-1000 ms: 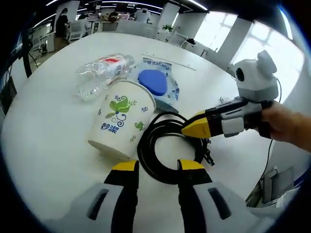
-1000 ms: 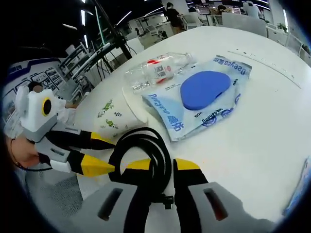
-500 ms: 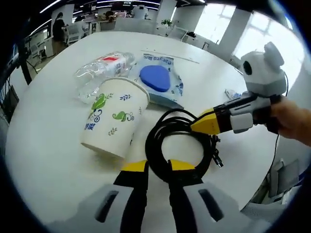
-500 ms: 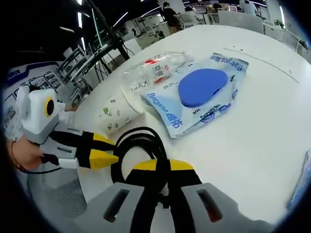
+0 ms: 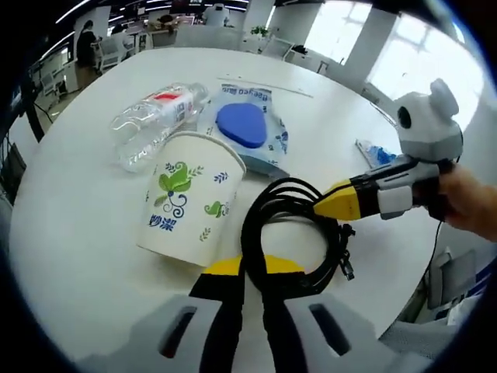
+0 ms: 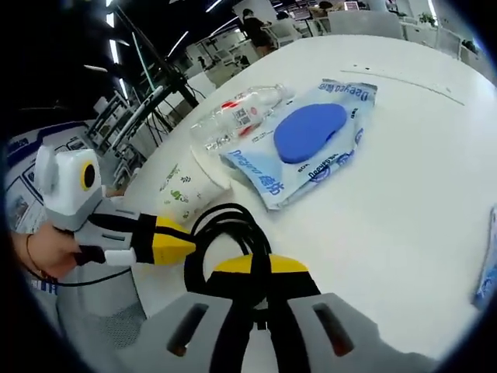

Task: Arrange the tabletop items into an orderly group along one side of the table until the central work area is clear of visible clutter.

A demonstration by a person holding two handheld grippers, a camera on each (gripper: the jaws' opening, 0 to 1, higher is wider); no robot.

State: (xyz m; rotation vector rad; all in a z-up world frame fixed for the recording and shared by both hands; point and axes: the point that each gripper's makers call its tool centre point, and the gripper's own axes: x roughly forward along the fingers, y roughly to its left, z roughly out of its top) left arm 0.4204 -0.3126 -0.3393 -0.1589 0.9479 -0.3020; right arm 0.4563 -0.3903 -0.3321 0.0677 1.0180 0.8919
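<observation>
Little of the tidying looks done: the paper cup point(image 5: 190, 202), plastic bottle point(image 5: 152, 123) and blue wipes pack point(image 5: 247, 130) lie loosely clustered on the white table point(image 5: 70, 210), well beyond the jaws. The coiled black cable point(image 5: 293, 233) is pinched at opposite sides: the left gripper point(image 5: 244, 269) clamps its near loop, the right gripper point(image 6: 256, 269) clamps another strand between its jaws.

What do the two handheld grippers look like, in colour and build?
Both match: the left gripper and right gripper have grey bodies, black jaws and yellow tips. From the other gripper's view, each carries a white-and-grey camera box and trails a thin dark cable.
</observation>
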